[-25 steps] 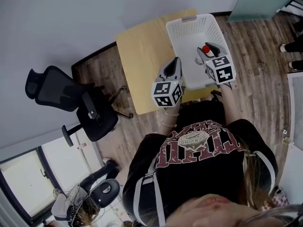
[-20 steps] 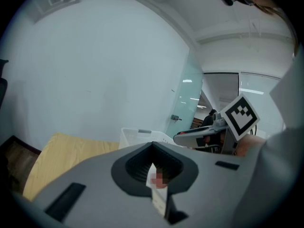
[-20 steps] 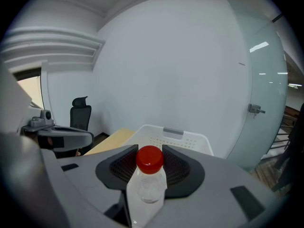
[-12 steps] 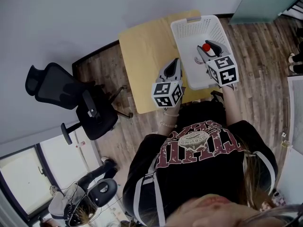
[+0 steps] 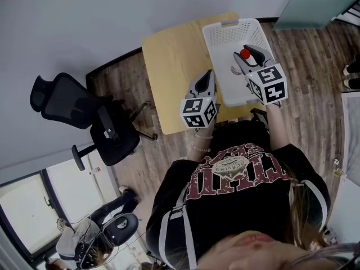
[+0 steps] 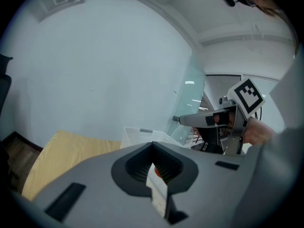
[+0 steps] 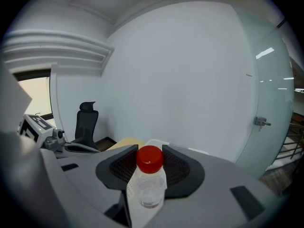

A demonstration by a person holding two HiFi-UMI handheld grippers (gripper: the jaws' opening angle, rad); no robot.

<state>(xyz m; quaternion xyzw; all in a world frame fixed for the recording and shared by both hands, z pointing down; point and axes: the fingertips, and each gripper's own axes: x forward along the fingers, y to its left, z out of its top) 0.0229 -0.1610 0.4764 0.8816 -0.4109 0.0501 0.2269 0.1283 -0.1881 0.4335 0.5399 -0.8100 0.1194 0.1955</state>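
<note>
**Right gripper view: a red-capped bottle pinched upright over the basket**

The right gripper (image 7: 151, 169) is seen closed on a small clear bottle (image 7: 149, 190), which is clamped between the ribbed pads at its shoulder, just under the red cap (image 7: 150, 159). The bottle is held upright with the cap uppermost. The grip is probably placed there because the narrowing below the cap gives the pads a ledge, so the body can hang straight.

In the head view the same gripper (image 5: 247, 59) is held over the white basket (image 5: 215, 48), with the cap (image 5: 245, 54) showing above the basket's inside. Whether the bottle's base touches the basket floor cannot be told.

The left gripper (image 6: 155, 174) is held with its jaws drawn together. Only a thin pale strip and a reddish speck are seen at the gap, and neither can be identified. In the head view it (image 5: 206, 82) is held above the edge of the wooden table (image 5: 169, 66), just beside the basket and apart from the right gripper, seemingly kept aside so the space over the basket is left free.

The basket is set at the table's right end. A black office chair (image 5: 63, 103) stands well apart on the wood floor (image 5: 306, 49).
</note>
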